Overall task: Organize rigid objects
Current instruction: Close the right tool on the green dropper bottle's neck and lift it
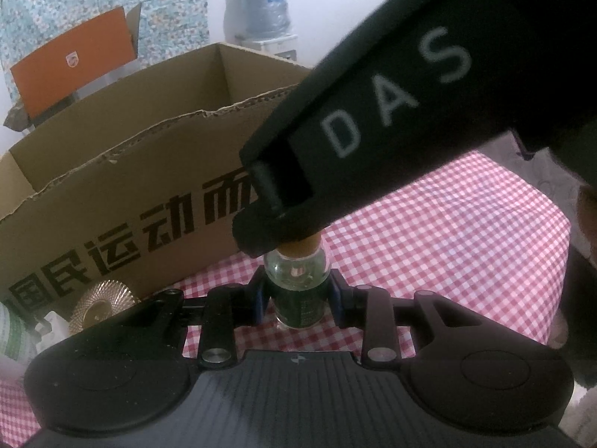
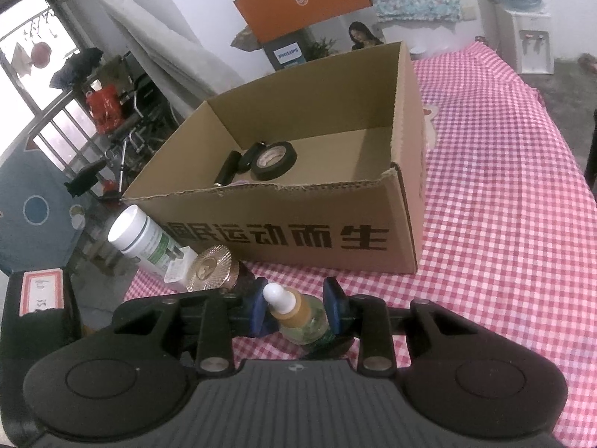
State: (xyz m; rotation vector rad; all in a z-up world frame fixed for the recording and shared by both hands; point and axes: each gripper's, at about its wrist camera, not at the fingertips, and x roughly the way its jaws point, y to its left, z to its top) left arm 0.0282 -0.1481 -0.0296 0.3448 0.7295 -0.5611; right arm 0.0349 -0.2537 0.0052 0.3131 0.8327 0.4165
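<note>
A small glass dropper bottle [image 1: 296, 291] with a tan collar, white tip and dark label stands on the checked cloth. My left gripper [image 1: 297, 300] is shut on its body. My right gripper [image 2: 294, 310] reaches it from above; its blue pads [image 2: 256, 310] stand around the bottle's neck [image 2: 294, 308], and whether they touch it is unclear. The right gripper's black body [image 1: 391, 112] covers the bottle's top in the left wrist view. The open cardboard box [image 2: 283, 239] stands just beyond and holds a black tape roll [image 2: 273, 158] and dark small items [image 2: 229, 166].
A white pill bottle [image 2: 143, 240], a white plug [image 2: 181, 267] and a gold-capped bottle [image 2: 214, 267] lie left of the gripped bottle by the table edge. The red checked table [image 2: 503, 186] extends right of the box. An orange box [image 2: 302, 0] stands behind.
</note>
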